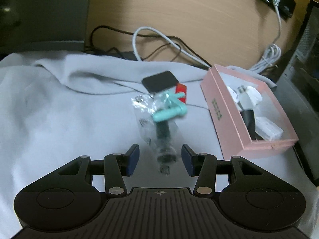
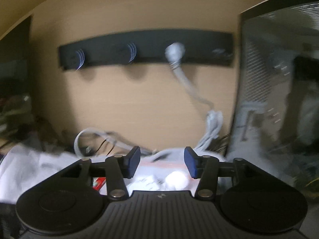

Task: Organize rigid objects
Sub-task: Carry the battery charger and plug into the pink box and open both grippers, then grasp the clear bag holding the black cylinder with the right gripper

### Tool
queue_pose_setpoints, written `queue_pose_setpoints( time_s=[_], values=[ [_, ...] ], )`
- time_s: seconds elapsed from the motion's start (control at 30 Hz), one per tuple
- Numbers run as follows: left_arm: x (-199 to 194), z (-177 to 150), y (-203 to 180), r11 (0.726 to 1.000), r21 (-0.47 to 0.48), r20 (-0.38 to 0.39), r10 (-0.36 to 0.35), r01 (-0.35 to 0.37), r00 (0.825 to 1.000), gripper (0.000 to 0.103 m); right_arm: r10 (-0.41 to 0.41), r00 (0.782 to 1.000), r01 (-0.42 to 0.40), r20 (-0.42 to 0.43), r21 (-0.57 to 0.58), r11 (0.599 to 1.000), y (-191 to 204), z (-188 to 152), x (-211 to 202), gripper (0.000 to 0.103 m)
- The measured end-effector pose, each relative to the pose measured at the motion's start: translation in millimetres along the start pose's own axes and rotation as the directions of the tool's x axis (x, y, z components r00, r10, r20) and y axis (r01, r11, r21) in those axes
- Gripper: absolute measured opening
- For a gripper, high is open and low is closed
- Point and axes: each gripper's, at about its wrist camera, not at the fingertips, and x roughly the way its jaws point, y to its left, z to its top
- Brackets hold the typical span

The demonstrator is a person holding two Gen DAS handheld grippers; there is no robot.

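Left gripper point(image 1: 159, 160) spread wide, blue pads point(image 1: 133, 159) clear on both sides, nothing clamped. Directly ahead of it, on the grey cloth point(image 1: 59, 109), lies the bagged tool point(image 1: 162, 123): a dark shaft with a teal cross-handle at the far end, inside a clear plastic bag. The near end of the shaft sits in line with the gap between the pads, seemingly on the cloth beneath them; contact not evident, frame blurred. Long axis runs almost straight away from the gripper, leaning slightly left at the far end, so the jaws stand across the shaft, which looks the right orientation for closing on it. Beyond the handle: a black flat rounded piece point(image 1: 160, 80) and a red item point(image 1: 181, 91), touching or overlapping; cannot separate them. Pink box point(image 1: 225, 123) lies off to the right of the tool, open, already holding white and black pieces. Right gripper point(image 2: 161, 164) also released, pads apart and empty; it faces the wooden back panel point(image 2: 139, 99) with the black power strip point(image 2: 147, 47), the pink box just visible low behind its fingers. Judgement: left hand is the nearer one to the bagged tool; the box is the likely destination, to its right.
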Motion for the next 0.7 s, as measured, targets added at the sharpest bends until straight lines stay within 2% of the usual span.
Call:
queue_pose_setpoints(
  time_s=[0.07,0.27,0.33,0.47,0.6,0.67,0.7],
  values=[
    [7.5,9.9,-1.6,1.000,-0.009,0.002,0.002,-0.002,1.000,0.051,0.035,0.998,-0.036,-0.046,-0.028,0.999,13.8,-19.8,3.1,0.051],
    [46.5,47.3,-21.3,0.999,-0.038,-0.007,-0.017,0.017,1.000,0.051,0.061,0.979,-0.074,-0.193,-0.064,0.995,37.1,-76.6,8.6,0.051],
    [60.2,56.4,-25.8,0.998,-0.065,-0.015,-0.011,0.010,1.000,0.051,0.060,0.975,-0.074,-0.214,-0.056,0.996,38.2,-87.1,2.7,0.051],
    [81.0,61.3,-36.2,0.997,-0.006,-0.039,0.078,-0.078,0.996,0.051,0.029,0.975,-0.047,-0.220,-0.077,0.996,38.6,-104.4,-12.4,0.051],
    [92.3,56.5,-33.5,0.996,0.021,-0.059,0.090,-0.089,0.994,0.052,-0.010,0.972,-0.008,-0.235,-0.074,0.997,30.6,-113.2,-22.4,0.052],
    [90.9,54.7,-32.4,0.996,0.037,-0.044,0.087,-0.085,0.995,0.049,-0.023,0.969,0.009,-0.244,-0.059,0.998,25.2,-115.5,-21.9,0.052],
    [88.2,54.0,-31.8,0.996,0.046,-0.033,0.079,-0.077,0.996,0.043,-0.026,0.968,0.014,-0.248,-0.050,0.999,23.9,-115.4,-22.5,0.052]
  ],
)
